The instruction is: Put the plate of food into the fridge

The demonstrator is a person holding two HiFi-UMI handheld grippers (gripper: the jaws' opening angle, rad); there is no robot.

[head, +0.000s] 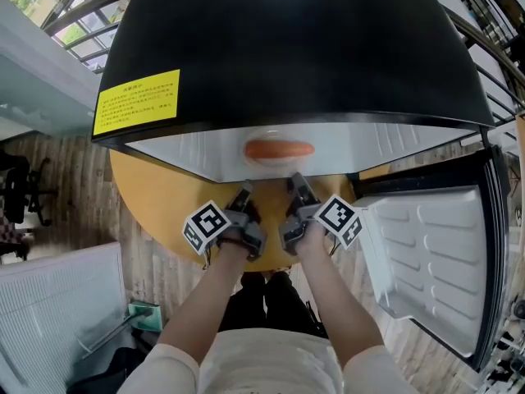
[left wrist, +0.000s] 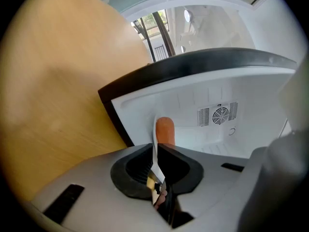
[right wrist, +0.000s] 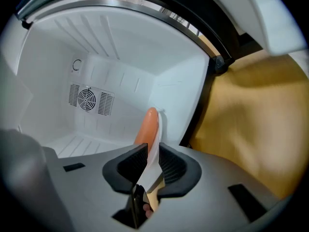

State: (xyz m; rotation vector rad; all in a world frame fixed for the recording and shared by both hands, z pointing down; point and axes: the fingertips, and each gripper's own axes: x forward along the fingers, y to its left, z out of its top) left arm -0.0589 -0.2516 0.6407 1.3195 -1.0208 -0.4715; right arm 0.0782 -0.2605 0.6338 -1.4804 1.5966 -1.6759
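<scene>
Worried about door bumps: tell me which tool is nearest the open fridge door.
The right tool: the door stands open on its side, while the left tool holds the far rim of the plate.

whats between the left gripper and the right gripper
The white plate with an orange sausage on it spans from left gripper to right gripper in the head view; each gripper view shows its jaws shut on the plate's rim.

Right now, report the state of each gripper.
The left gripper is closed on the plate rim.
The right gripper is closed on the same plate's other side; a sausage lies on it.
</scene>
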